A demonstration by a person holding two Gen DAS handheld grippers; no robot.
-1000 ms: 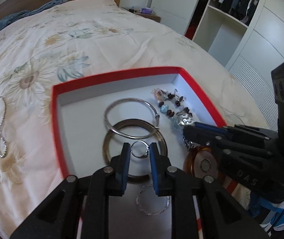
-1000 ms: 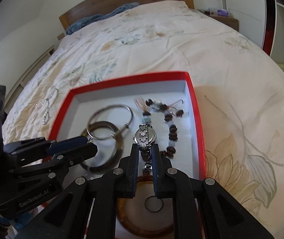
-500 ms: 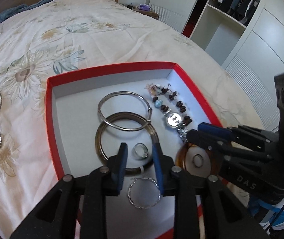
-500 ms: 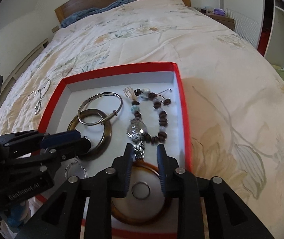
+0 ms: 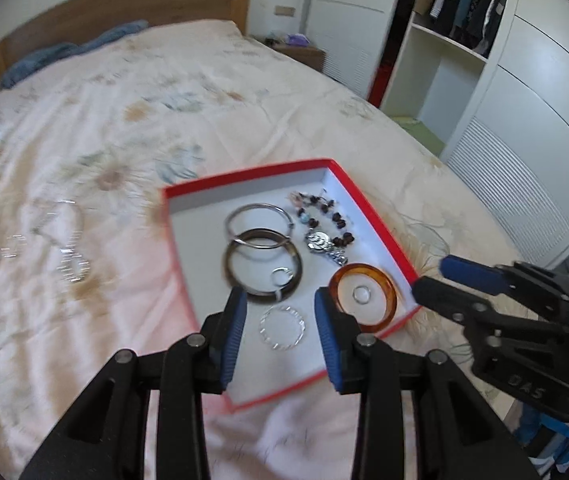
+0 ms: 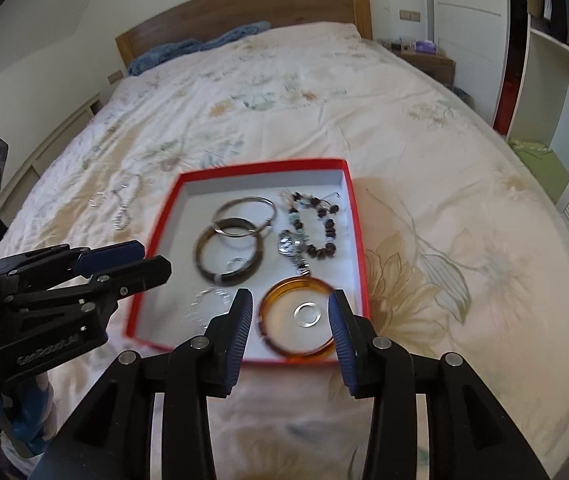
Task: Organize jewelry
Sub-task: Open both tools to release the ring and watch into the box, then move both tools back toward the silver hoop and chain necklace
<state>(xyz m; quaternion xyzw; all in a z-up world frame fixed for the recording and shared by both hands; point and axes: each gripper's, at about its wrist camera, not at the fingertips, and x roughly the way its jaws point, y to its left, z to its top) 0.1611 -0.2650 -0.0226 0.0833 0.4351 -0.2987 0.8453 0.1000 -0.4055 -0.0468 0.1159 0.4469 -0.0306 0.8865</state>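
Both grippers hang wide and empty at the near edge of the red-rimmed white jewellery box (image 5: pixel 172 216); a silver chain necklace (image 5: pixel 70 248) lies loose on the floral bedspread, left of the box, nearer the left gripper (image 5: pixel 280 326) than the right gripper (image 6: pixel 290 320)

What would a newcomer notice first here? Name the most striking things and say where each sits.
The red-rimmed tray on the floral bedspread catches the eye first, with an amber bangle in its near right corner, around a small silver ring. Both grippers, left gripper and right gripper, hang open at its near edge. A silver chain lies outside, left of the tray.
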